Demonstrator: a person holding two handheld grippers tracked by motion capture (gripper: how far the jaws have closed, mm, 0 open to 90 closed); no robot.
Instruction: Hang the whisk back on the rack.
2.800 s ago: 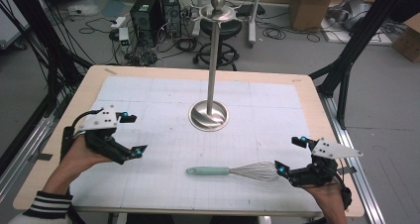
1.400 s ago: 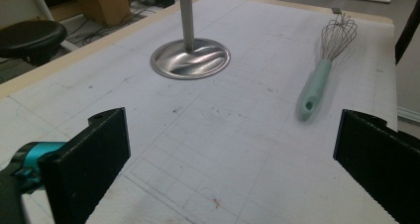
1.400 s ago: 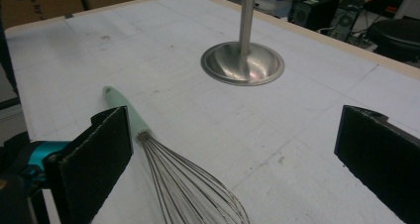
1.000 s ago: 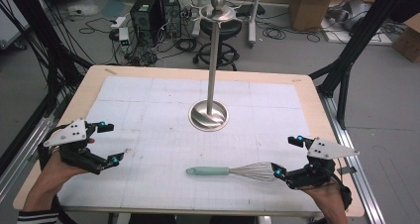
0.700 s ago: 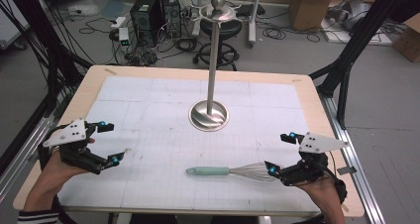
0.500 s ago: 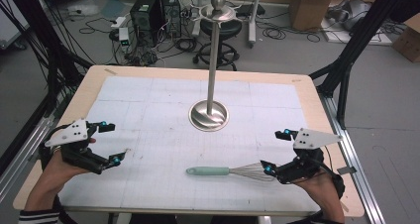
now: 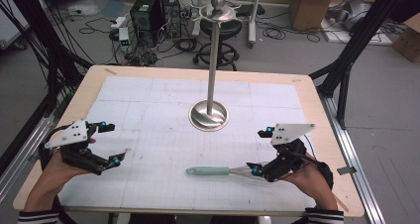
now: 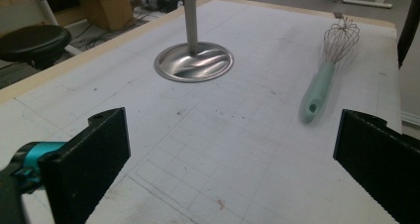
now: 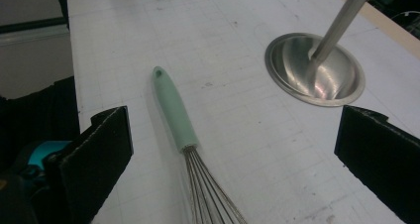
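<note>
Whisk [image 7: 225, 171] lay flat on the table [image 7: 148, 105], in front of the stand [image 7: 210, 114], not yet grasped or lifted; pick-up judged entirely ahead. Right gripper [image 7: 261, 151] sat low over the wire end, jaws wide apart, straddling the wires, nothing held. Left gripper [image 7: 111, 143], well left of the stand, rested idle, jaws released and empty.

Stand [image 7: 209, 114] sits mid-table [image 7: 148, 80], slightly toward far edge. Whisk [image 7: 218, 171] lies flat near front edge, handle pointing left, wires right. Left gripper [image 7: 111, 144] near front-left corner, right gripper [image 7: 257, 152] over the whisk wires, front-right.
</note>
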